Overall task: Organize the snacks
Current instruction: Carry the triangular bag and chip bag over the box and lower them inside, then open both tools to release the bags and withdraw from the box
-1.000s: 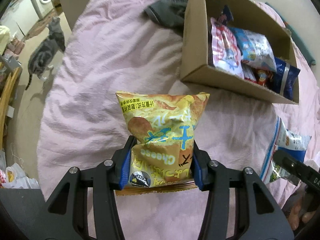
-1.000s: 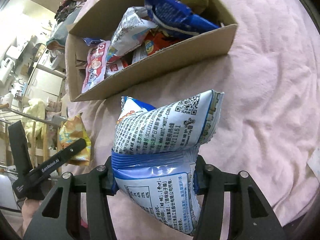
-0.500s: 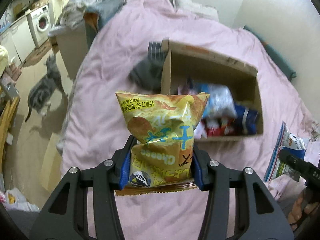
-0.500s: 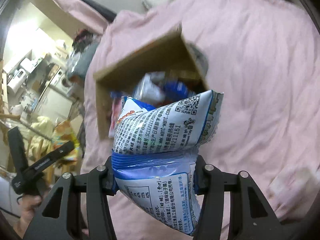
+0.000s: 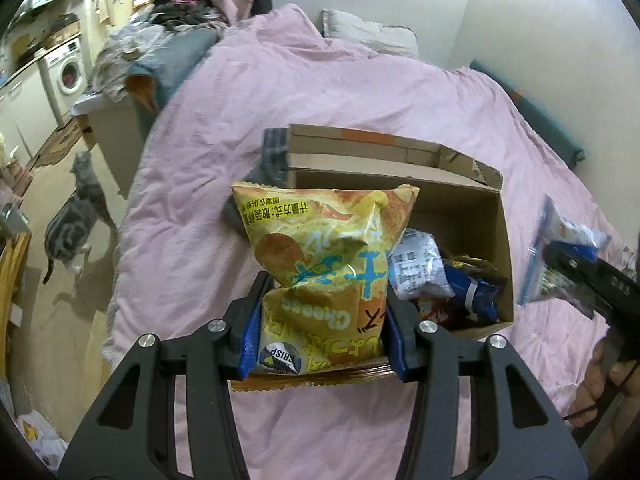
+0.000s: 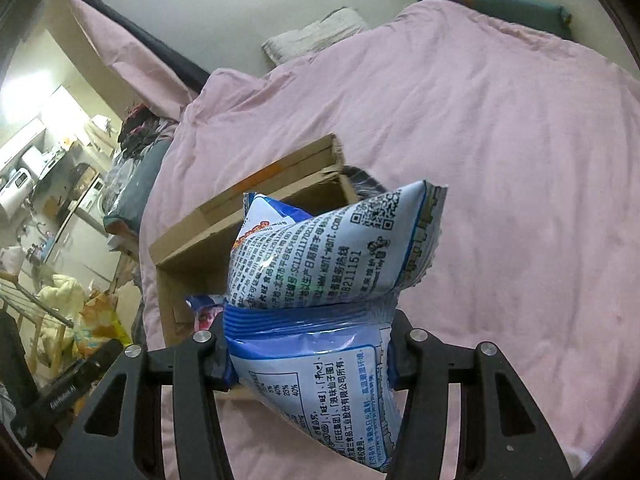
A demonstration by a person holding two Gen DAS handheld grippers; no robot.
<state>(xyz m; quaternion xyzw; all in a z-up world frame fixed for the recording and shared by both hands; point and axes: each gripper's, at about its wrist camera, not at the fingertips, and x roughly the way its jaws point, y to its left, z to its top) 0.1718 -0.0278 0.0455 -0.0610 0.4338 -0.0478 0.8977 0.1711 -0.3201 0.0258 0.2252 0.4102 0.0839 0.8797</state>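
Ahead of the fingers, a bed under a rumpled pink cover (image 5: 248, 92). Directly on it, just beyond the fingertips: an open cardboard box (image 5: 400, 168) with snack packets inside, a dark plaid cloth (image 5: 274, 156) against its far-left corner. Further off, a pale pillow (image 5: 368, 36).

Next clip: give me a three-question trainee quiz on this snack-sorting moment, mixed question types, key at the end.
1. True or false: the left claw holds a yellow cheese chip bag.
2. What does the right claw grip? A) a red can B) a blue-and-white snack bag C) nothing
3. Fill in: the cardboard box rests on a ____ bedcover.

Key: 1 true. 2 B. 3 pink.
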